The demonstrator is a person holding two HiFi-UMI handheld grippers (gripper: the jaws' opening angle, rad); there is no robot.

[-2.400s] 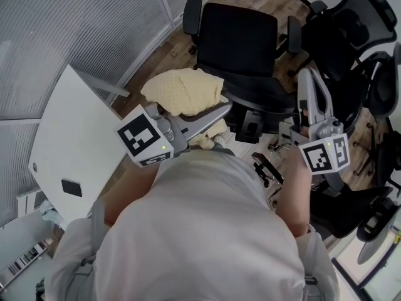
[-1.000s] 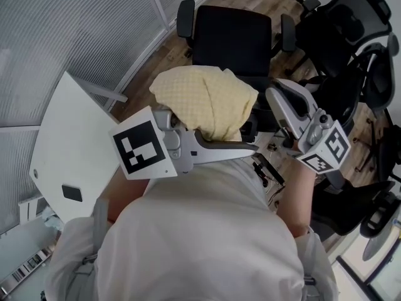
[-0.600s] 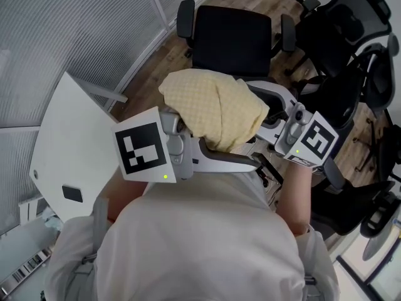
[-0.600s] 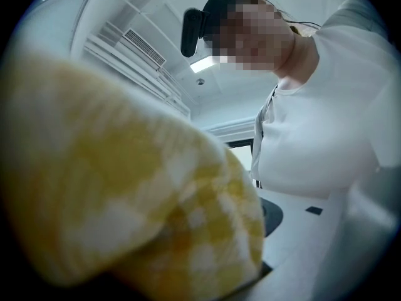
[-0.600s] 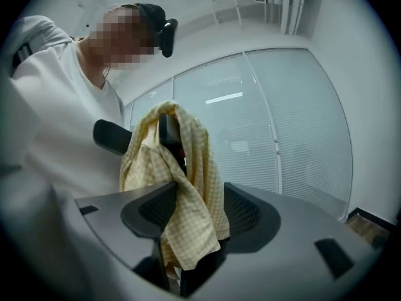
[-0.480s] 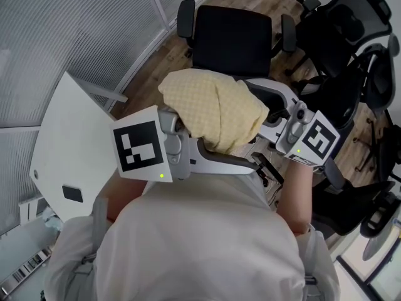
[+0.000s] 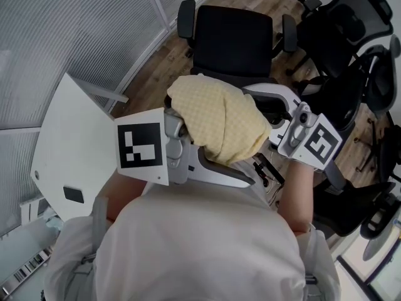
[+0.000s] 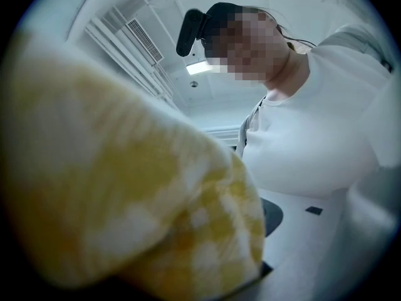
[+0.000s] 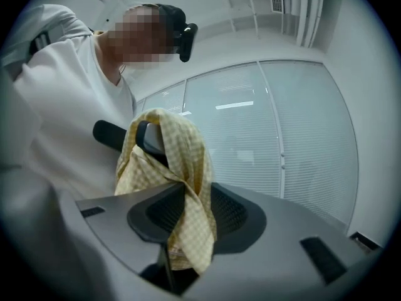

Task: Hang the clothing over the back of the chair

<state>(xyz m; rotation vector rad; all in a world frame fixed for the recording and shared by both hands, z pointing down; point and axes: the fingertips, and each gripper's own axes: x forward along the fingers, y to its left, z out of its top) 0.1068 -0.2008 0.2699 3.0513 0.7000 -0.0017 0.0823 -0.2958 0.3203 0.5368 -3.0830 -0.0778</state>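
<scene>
A yellow checked garment (image 7: 219, 115) hangs bunched in the air in front of the person. My left gripper (image 7: 241, 171) carries it: the cloth wraps its fingers and fills the left gripper view (image 8: 125, 187), hiding the jaws. My right gripper (image 7: 263, 108) reaches in from the right. Its jaws are closing, and a hanging fold of the garment (image 9: 188, 193) lies between them; the pads do not press it. In the right gripper view the left gripper (image 9: 135, 137) shows with cloth draped over it. The black office chair (image 7: 232, 39) stands beyond, below the garment.
A white table (image 7: 69, 143) is at the left beside a slatted glass wall (image 7: 75, 30). More black office chairs (image 7: 351, 36) crowd the right side. Wooden floor (image 7: 156, 58) shows round the chair.
The left gripper has carried the garment a little to the right. The right gripper swung in leftward to the cloth, and a fold now hangs between its jaws.
</scene>
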